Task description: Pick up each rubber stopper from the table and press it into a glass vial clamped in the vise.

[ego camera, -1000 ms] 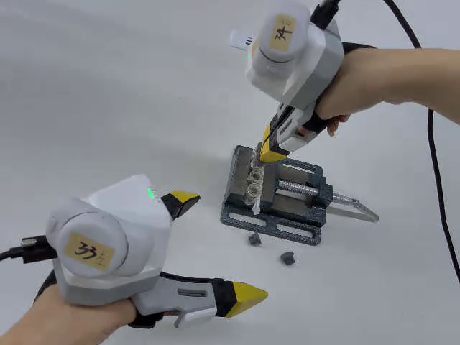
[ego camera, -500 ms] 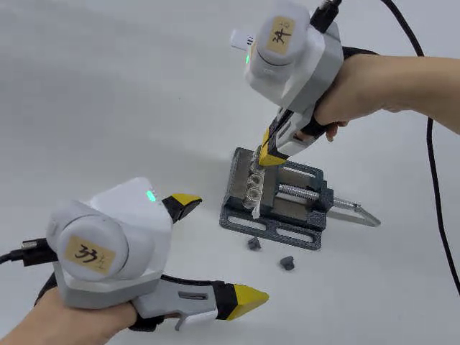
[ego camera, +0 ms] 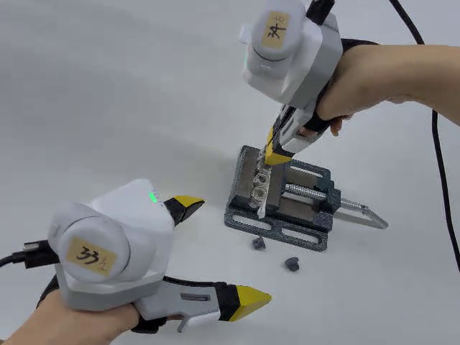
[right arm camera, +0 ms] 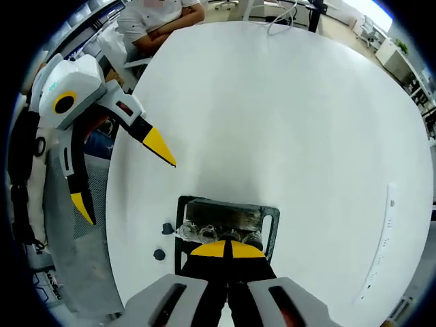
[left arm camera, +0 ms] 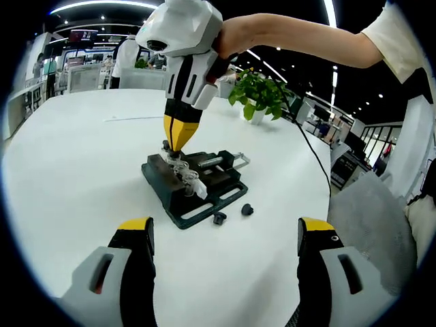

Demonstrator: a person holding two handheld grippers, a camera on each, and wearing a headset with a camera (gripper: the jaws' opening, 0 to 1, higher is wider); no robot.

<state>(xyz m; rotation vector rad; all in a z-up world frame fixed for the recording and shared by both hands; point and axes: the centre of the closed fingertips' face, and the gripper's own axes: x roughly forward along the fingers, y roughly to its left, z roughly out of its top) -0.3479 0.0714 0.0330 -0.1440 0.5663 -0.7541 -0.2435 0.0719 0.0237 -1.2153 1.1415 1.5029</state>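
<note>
The right hand-held gripper (ego camera: 277,153) is clenched, its tips together just above the row of glass vials (ego camera: 260,185) clamped upright in the vise (ego camera: 320,195). The left hand-held gripper (ego camera: 219,251) hangs released, jaws wide, with bare bench (ego camera: 108,93) around it. One rubber stopper (ego camera: 259,244) and a second stopper (ego camera: 290,264) lie on the bench just beside the vise's near edge, between the two grippers.
</note>
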